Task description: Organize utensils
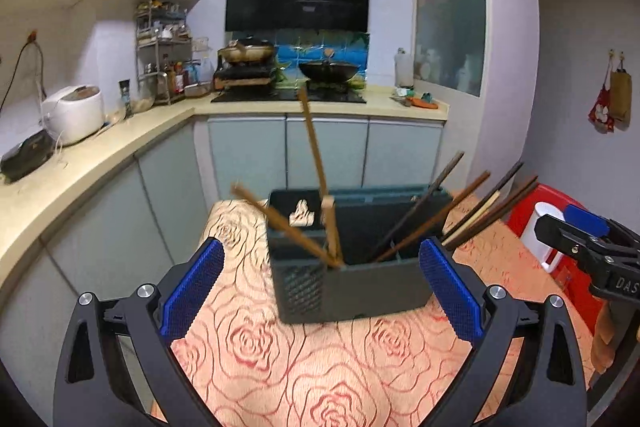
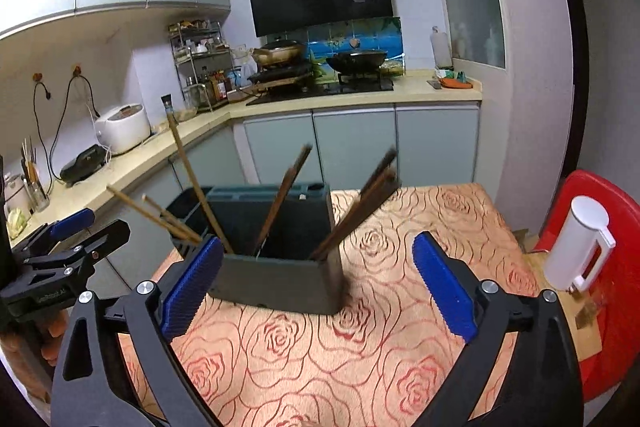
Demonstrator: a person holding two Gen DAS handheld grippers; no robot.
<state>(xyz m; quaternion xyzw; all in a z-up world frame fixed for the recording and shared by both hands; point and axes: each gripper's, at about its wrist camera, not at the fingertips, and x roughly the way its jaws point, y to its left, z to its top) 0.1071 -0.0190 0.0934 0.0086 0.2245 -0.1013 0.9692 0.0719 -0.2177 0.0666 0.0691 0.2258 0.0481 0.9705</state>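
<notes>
Covering the table [image 1: 360,379] is one rose-patterned cloth, orange-pink; one kitchen counter runs behind it in an L.

- One dark grey utensil holder [image 1: 376,287] stands upright on the cloth, toward the table's far edge. Inside walls split it into compartments; how many, cannot tell.
- One red chair [image 2: 608,227] beside the table, at the right of the right wrist view.
- One white rice cooker [image 2: 122,133] on the counter, left side.
- Two pans on the stove: a brass-coloured one [image 1: 248,51] raised on a stand, a black wok [image 1: 329,70] just beside it.
- One white canister [image 2: 576,247] near the table's right edge.
- Chopsticks [image 1: 316,147]: about nine brown sticks in the left wrist view, all leaning out of the holder. Three at its left end, one nearly upright; the others fan right. Motion blur makes the count unsure.
- Left gripper [image 1: 320,291]: jaws spread wide, nothing between the blue pads; holder just ahead.
- Right gripper [image 2: 318,287]: jaws at full spread, empty, holder ahead and slightly left.
</notes>
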